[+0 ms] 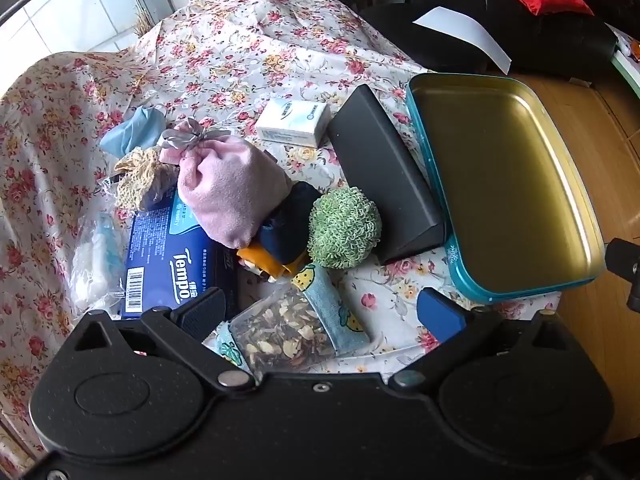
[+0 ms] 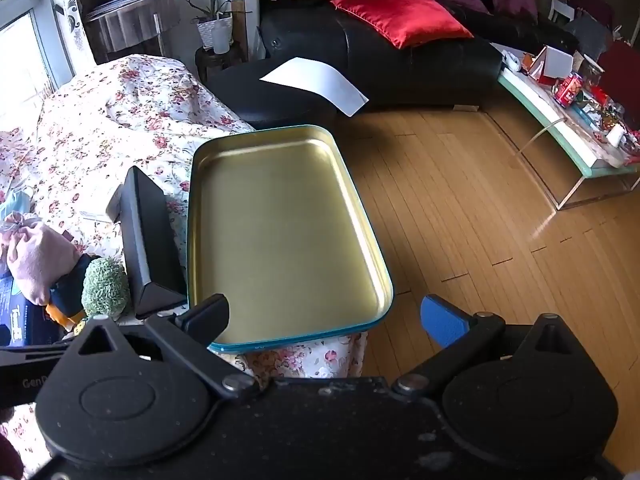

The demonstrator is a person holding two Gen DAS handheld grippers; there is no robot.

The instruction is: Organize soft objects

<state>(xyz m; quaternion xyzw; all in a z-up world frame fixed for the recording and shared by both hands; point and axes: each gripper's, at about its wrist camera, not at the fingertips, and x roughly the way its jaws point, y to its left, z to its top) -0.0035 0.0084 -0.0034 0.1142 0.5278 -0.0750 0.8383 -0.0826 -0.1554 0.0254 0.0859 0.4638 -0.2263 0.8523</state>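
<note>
- The left gripper (image 1: pixel 322 312) hangs released, jaws spread wide and tilted down over the clutter on the floral-covered worktop (image 1: pixel 248 52); nothing is between its pads.
- The right gripper (image 2: pixel 324 318) is likewise released and holds nothing, poised over the near edge of the teal tin tray (image 2: pixel 202 184).
- The step in hand looks like a first pick. The nearest soft piece is the clear sachet of dried petals (image 1: pixel 280 330), lying just below the left gripper's jaws.
- To do it well, I would come straight down and pinch the sachet across its middle, gently, so the packet does not burst or slip.
- The pink drawstring pouch (image 1: pixel 228 192) and green knitted ball (image 1: pixel 344 228) lean against each other, so lift them one at a time.
- The tray sits at the worktop's edge beside a black wedge-shaped case (image 1: pixel 384 168); its gold inside is bare.
- The Tempo tissue pack (image 1: pixel 168 264) lies partly under the pouch.
</note>
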